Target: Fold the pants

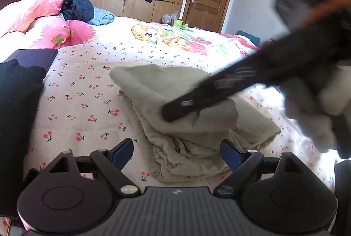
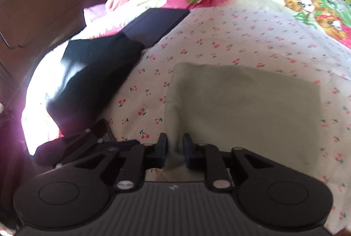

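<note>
Pants lie folded on bed, left gripper wide apart and empty, right gripper slightly parted astride a fabric ridge, contact blurred.

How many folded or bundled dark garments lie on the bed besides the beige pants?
2: a black garment at the bed's left edge beside the beige pants, and a navy quilted one near the pink bedding at the far end. Others may be hidden.
</note>
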A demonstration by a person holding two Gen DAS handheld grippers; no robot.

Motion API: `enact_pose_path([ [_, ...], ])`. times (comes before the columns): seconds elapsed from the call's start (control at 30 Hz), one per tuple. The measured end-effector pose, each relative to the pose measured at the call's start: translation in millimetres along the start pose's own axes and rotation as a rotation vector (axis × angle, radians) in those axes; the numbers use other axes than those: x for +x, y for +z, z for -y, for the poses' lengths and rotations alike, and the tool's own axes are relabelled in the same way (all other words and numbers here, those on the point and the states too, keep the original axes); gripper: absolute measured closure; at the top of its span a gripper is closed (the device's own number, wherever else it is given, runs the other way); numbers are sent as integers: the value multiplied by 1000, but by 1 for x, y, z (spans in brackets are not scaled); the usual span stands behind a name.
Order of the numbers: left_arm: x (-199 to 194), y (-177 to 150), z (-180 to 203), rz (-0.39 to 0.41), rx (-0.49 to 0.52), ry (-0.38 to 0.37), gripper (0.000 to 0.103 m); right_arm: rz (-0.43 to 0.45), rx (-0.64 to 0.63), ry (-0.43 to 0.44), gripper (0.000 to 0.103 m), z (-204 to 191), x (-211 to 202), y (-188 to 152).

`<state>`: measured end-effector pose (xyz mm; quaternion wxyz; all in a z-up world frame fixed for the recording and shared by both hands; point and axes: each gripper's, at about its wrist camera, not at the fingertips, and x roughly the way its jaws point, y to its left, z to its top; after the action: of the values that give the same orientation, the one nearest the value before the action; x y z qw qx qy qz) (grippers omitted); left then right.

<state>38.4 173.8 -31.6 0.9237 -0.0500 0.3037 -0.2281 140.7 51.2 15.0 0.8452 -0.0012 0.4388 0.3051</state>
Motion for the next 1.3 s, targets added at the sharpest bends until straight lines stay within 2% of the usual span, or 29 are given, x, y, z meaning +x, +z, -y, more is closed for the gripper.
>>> enact_pose_path([
  [0.07, 4, 5, -2, 10, -8, -12, 3, 18, 1, 4, 64, 6, -15, -7],
  [0.13, 10, 12, -6, 13, -23, -43, 2, 20, -1, -5, 63, 11, -24, -14],
  [0.27, 26, 24, -18, -58, -61, -142, 0, 74, -35, -36, 60, 19, -42, -23],
  [0.33, 24, 22, -22, -127, -46, -230, 0, 85, -76, -53, 60, 22, -48, -28],
  [0.4, 16, 18, -23, -186, 6, -211, 0, 100, -101, -45, 59, 28, -54, -36],
  [0.47, 7, 18, -31, -204, -11, -202, 0, 97, -76, -8, 58, 34, -51, -39],
  [0.57, -6, 25, -54, -160, -152, -231, 0, 99, -148, 31, 57, 31, -41, -38],
  [0.67, -15, 32, -69, -110, -191, -187, 0, 98, -284, 18, 48, 17, -33, -35],
  [0.77, 5, 40, -77, -135, -199, -186, 0, 131, -394, 27, 36, 2, -34, -40],
  [0.83, 23, 43, -78, -162, -199, -206, 0, 128, -432, 48, 35, -9, -29, -44],
  [0.97, 62, 52, -78, -190, -162, -138, 0, 111, -507, 19, 35, -32, -6, -53],
  [1.03, 74, 57, -83, -179, -183, -132, 0, 117, -503, 44, 36, -37, 0, -57],
  [1.07, 79, 61, -84, -169, -198, -121, 0, 119, -488, 31, 37, -39, 3, -57],
  [1.1, 84, 64, -85, -154, -207, -113, 1, 111, -482, 3, 43, -41, 9, -58],
  [1.13, 87, 70, -85, -142, -214, -111, 22, 100, -488, -34, 49, -43, 15, -59],
  [1.17, 89, 76, -85, -130, -218, -104, 34, 88, -492, -70, 67, -44, 19, -59],
  [1.2, 90, 85, -84, -111, -217, -91, 46, 70, -477, -87, 92, -42, 22, -59],
  [1.23, 88, 94, -82, -82, -204, -88, 47, 52, -435, -72, 101, -37, 21, -57],
  [1.3, 83, 109, -79, -13, -173, -95, 53, 60, -371, -50, 102, -32, 13, -52],
])
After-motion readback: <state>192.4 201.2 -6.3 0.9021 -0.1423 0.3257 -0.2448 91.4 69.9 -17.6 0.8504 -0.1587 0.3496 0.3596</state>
